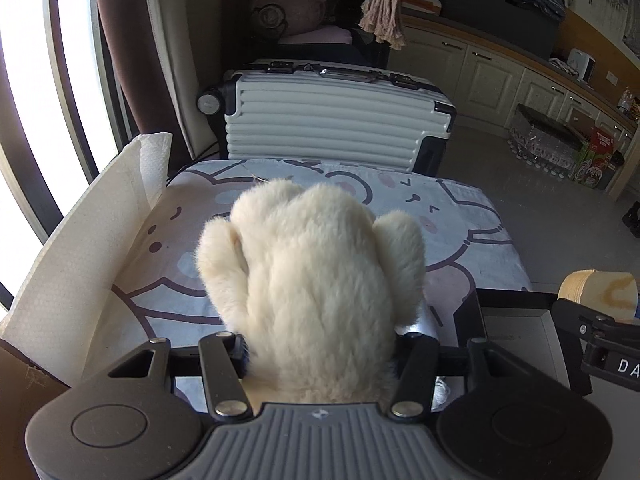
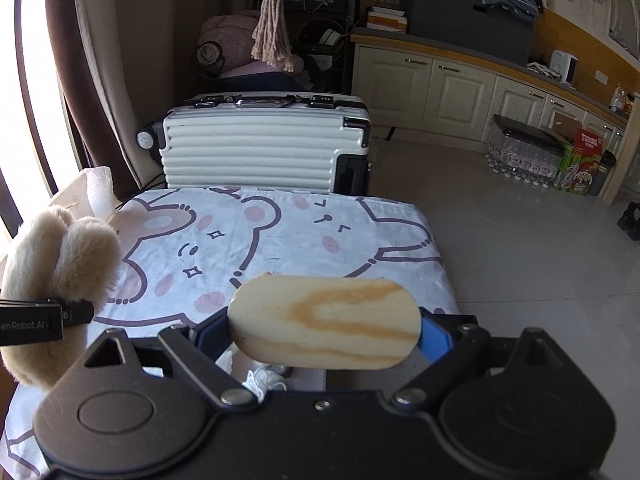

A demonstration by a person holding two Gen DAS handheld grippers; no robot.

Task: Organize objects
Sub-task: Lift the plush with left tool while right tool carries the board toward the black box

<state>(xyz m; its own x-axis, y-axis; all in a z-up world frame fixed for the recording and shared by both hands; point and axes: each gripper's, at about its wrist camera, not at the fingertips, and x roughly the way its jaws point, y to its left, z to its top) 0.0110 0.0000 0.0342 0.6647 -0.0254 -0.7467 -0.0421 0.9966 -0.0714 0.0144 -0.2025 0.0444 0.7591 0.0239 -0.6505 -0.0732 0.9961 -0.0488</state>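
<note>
- A white foam sheet (image 1: 76, 264) stands on edge along the left side of the counter (image 1: 168, 248), nearest the window, where it looks to serve as a low wall.
- The left hand-held gripper (image 1: 320, 344) is clamped on a cream plush toy (image 1: 312, 272), its fingers pressed into the fur from both sides; the toy is carried clear above the cartoon-bear cloth rather than resting on it, a hold that suggests it is on its way to a new spot.
- Seen from the right wrist camera, the same toy (image 2: 60, 276) hangs at the left edge with part of a label on the left gripper's body, apparently reading "en Robot.AI".
- A ribbed white suitcase (image 2: 260, 148) stands upright just behind the counter's far edge.
- The right hand-held gripper (image 2: 324, 328) is closed on a rounded wooden block (image 2: 324, 322), gripped by its ends and held level over the near part of the cloth, well apart from the toy.
- In the left wrist view the right gripper's body shows the letters "DA"; the rest is cut off.
- On the floor at far right, a red-and-green carton (image 2: 580, 164) reads something like "TUBOS"; the print is too small to confirm.
</note>
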